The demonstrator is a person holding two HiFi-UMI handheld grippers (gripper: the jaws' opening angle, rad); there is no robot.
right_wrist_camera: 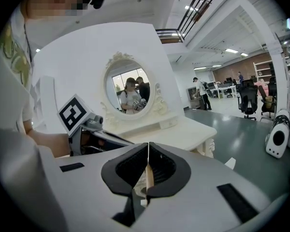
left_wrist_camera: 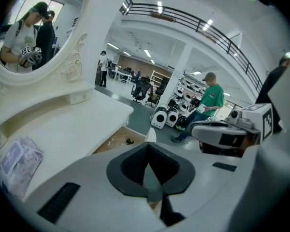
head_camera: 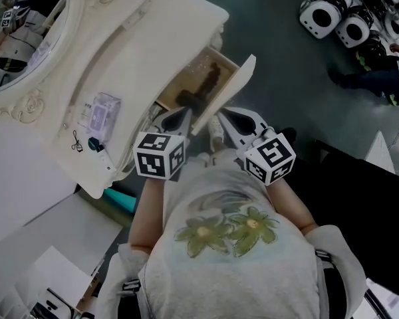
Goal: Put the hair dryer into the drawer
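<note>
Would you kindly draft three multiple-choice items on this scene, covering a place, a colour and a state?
1. Where does the hair dryer lie? A on the tabletop; B in the drawer; C on the floor.
2. What colour is the dressing table? A cream; B black; C red.
3. How do the jaws of the left hand-held gripper stand? A wide apart; B together; C round a bottle.
Answers: B, its dark shape lies inside the open drawer; A, its top looks cream; B, they meet with nothing between.
</note>
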